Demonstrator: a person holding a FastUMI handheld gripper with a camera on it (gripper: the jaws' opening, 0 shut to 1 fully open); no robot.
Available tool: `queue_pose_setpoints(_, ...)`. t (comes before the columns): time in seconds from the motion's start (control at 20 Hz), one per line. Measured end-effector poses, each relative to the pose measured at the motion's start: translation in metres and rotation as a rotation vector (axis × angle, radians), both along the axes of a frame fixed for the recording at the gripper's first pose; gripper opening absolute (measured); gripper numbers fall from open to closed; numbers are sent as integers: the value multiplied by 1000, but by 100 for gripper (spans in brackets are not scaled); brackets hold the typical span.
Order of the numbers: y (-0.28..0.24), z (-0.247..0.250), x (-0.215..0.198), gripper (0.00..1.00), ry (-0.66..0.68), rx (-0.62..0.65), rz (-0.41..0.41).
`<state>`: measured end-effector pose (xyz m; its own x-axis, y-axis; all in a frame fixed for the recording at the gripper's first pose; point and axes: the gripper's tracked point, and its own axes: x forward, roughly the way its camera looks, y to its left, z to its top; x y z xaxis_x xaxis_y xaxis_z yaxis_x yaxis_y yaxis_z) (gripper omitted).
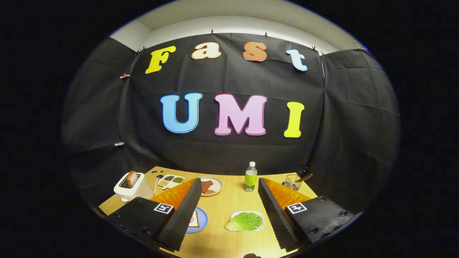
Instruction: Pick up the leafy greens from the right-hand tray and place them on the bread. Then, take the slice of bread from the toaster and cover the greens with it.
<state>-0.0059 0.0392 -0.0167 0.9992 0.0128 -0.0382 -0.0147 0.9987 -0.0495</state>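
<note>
My gripper (229,186) hangs open above the wooden table, with nothing between its fingers. Below the gap lies a green leafy lettuce piece (244,220) on a small white tray (235,215), closer to the right finger. A slice of bread (194,219) rests on a blue plate (202,218), partly hidden behind the left finger (181,215). Beyond the left finger stands a white toaster (132,187) with a bread slice (132,178) sticking up out of its slot.
A plate with meat slices (209,186) sits beyond the left finger, next to a divided dish of condiments (171,180). A green-labelled bottle (250,177) stands at the table's far middle. A wire basket with a utensil (294,181) is beyond the right finger.
</note>
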Motion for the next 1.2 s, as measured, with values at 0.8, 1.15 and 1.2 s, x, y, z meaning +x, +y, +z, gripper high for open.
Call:
queue_pose_setpoints(0.8, -43, -54, 47, 98, 112, 52, 26)
queue_pose_setpoints(1.15, -59, -136, 91, 98, 290, 70, 54)
queue_pose_setpoints(1.2, -61, -152, 97, 98, 321, 70, 58)
